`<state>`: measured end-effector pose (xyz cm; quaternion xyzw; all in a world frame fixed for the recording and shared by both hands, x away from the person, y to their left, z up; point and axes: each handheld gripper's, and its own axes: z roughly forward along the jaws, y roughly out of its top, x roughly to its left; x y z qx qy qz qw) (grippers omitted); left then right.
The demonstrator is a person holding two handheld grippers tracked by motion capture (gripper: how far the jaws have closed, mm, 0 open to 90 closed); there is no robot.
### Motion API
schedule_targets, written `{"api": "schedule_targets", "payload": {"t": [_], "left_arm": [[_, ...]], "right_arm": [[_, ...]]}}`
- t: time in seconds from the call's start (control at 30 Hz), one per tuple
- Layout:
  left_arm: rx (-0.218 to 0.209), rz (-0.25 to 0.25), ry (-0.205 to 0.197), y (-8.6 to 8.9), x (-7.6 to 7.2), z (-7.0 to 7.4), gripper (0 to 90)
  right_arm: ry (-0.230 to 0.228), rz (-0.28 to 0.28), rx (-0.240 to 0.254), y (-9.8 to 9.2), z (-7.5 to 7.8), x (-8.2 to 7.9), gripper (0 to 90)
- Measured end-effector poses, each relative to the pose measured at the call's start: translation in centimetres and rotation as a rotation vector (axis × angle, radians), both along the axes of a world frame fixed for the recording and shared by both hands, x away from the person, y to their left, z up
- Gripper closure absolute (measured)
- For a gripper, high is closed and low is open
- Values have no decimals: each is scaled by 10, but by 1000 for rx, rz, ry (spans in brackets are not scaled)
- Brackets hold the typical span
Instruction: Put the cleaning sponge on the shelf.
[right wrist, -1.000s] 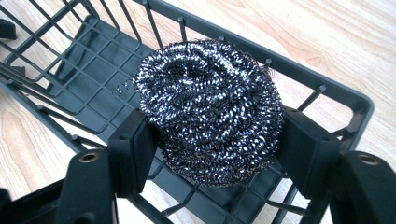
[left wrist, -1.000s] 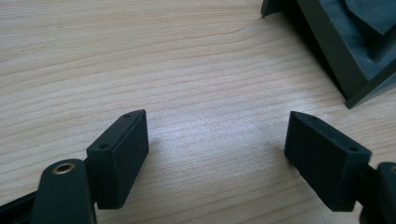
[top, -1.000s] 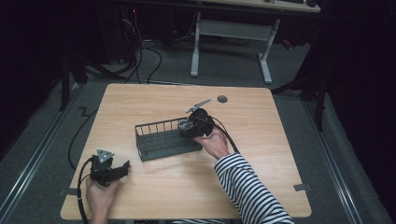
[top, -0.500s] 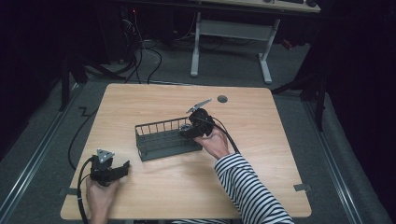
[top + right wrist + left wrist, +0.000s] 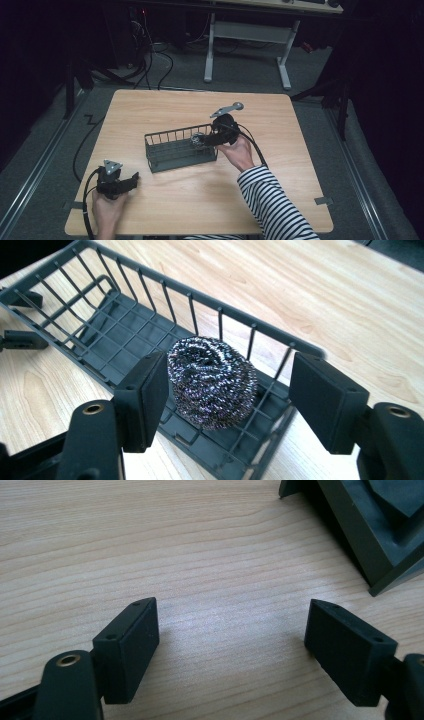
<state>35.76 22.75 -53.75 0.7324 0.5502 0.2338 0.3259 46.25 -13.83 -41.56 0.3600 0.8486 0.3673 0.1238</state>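
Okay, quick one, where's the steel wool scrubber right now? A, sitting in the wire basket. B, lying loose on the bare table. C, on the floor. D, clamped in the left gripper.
A: the steel wool scrubber sits on the floor of the wire basket, between the right gripper's open jaws, with a gap at one side.

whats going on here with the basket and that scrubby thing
A person holds a claw in each hand at a wooden table. The right claw hangs open over a steel wool scourer lying in the grey wire basket; its jaws have just been closing. The left claw rests open near the table's front edge.
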Motion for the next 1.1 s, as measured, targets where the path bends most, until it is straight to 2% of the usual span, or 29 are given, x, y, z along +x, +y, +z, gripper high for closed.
{"api": "schedule_targets", "payload": {"t": [0.17,0.3,0.43,0.8,1.1], "left_arm": [[0,0,0,0,0,0,222],[0,0,0,0,0,0,222],[0,0,0,0,0,0,222],[-1,2,-2,0,0,0,222],[0,1,-2,0,0,0,222]], "right_arm": [[-9,-21,21,-10,5,-4,337],[-12,-44,39,-25,7,-9,344],[-11,-54,28,-36,7,-12,347],[-47,-64,46,-57,17,-25,349],[-71,-103,56,-88,21,-43,352]]}}
